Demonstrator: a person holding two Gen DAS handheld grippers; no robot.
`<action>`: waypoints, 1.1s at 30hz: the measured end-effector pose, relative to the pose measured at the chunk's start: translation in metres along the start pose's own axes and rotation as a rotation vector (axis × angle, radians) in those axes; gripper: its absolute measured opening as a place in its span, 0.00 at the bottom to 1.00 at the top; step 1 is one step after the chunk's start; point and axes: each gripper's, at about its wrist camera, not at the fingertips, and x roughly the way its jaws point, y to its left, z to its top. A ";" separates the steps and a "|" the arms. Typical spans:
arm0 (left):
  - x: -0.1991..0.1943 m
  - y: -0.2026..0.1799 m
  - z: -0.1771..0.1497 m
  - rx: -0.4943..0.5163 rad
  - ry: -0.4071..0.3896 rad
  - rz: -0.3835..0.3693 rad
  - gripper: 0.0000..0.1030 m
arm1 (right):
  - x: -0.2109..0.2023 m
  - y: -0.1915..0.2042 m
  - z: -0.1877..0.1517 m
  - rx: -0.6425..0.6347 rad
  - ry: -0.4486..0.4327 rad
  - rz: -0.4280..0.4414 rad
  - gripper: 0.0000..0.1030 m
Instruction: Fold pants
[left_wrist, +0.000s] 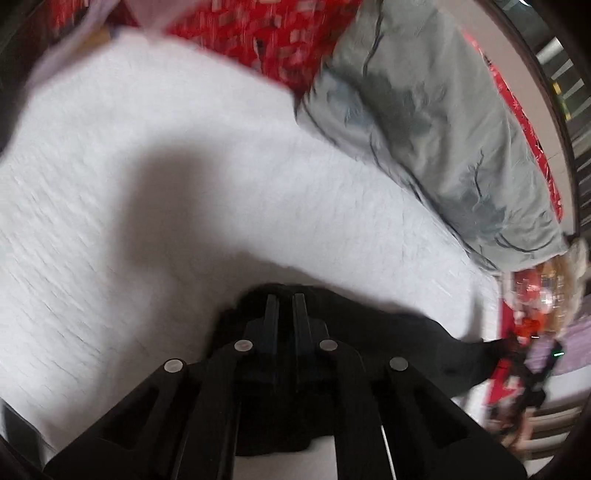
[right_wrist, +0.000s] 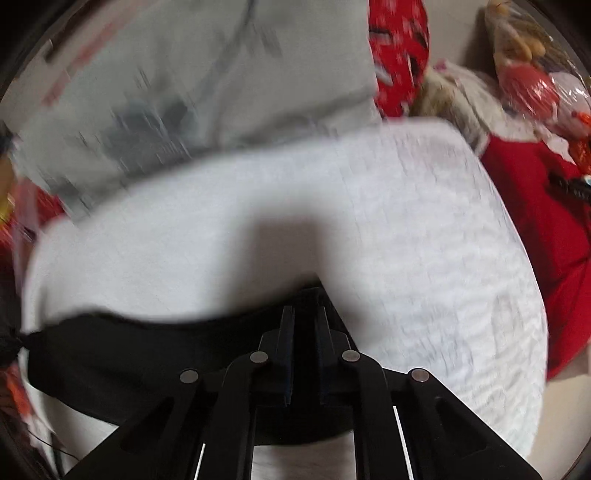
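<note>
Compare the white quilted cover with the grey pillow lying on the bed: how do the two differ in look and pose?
The white quilted cover is spread flat, pale and finely stitched; the grey pillow is plump, darker and creased. The cover carries the black pants; the pillow has nothing on it. Both are soft bedding that meet along one edge.

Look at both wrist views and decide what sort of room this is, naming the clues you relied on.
Most likely a bedroom, seen over a bed. A white quilted cover spreads across the surface, a grey pillow lies at its far edge, and red patterned bedding sits beyond.
</note>
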 end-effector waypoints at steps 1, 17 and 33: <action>0.004 0.003 0.001 -0.004 0.007 0.026 0.04 | -0.008 0.000 0.006 0.014 -0.037 0.034 0.08; -0.023 0.022 -0.025 -0.065 0.030 0.016 0.15 | -0.010 -0.043 -0.014 0.125 0.015 0.028 0.20; 0.013 0.000 -0.091 -0.120 0.160 -0.068 0.27 | -0.004 -0.059 -0.070 0.335 0.121 0.255 0.21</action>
